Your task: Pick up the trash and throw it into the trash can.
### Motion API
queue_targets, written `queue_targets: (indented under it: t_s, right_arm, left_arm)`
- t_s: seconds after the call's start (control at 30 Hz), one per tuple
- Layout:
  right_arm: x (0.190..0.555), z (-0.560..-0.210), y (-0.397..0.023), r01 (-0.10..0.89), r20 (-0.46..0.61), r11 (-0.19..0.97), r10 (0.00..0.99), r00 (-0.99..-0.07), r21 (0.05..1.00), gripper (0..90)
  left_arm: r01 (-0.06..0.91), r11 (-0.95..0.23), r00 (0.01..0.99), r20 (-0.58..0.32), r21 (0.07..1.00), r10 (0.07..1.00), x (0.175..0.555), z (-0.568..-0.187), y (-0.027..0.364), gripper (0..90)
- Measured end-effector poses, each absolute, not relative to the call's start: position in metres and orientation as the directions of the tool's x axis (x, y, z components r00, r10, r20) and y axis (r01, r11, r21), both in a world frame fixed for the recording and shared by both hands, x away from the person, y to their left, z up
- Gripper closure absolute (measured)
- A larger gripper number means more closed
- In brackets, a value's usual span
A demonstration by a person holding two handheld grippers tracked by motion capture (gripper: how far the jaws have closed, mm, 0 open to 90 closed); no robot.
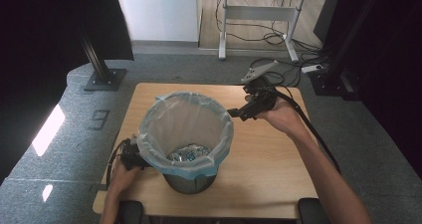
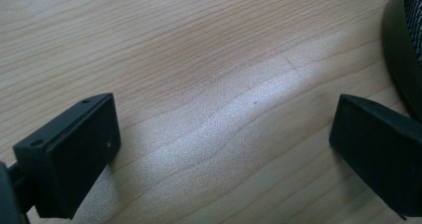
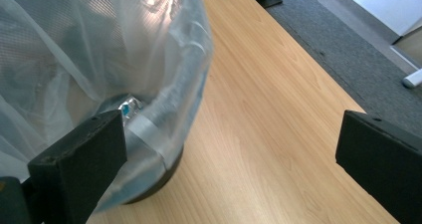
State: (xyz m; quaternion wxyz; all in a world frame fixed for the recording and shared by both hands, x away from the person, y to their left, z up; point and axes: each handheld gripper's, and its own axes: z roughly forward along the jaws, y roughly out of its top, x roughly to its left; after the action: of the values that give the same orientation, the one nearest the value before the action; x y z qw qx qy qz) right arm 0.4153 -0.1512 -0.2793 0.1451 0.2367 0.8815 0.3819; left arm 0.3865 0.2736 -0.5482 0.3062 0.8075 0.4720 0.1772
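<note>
Both tongs, the left [image 2: 224, 149] and the right [image 3: 231, 159], spread wide flank the lined bin [image 1: 185, 134]; next they likely must pinch the bag's [image 3: 99, 59] rim to lift it.

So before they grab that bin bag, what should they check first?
1. Right gripper open: ok, jaws stand wide apart in the right gripper view.
2. Left gripper open: ok, nothing between its jaws.
3. Right gripper at the bag rim: ok, close beside it at the right.
4. Left gripper on the bag: not ok, it sits low by the bin base, over the table.
5. Bag folded evenly over the bin's rim: cannot tell, the near side is bunched.
6. Rubbish stays inside: ok, it lies at the bottom.
</note>
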Motion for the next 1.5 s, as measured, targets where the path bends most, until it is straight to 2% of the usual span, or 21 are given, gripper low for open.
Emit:
queue_targets:
  t_s: [1.5]
  right_arm:
    - [0.404,-0.321,-0.268,0.387,-0.084,0.487,0.699,-0.71,0.783,0.6]
  left_arm:
    - [0.655,-0.366,0.49,-0.003,0.661,0.872,0.386,-0.548,0.273,0.0]
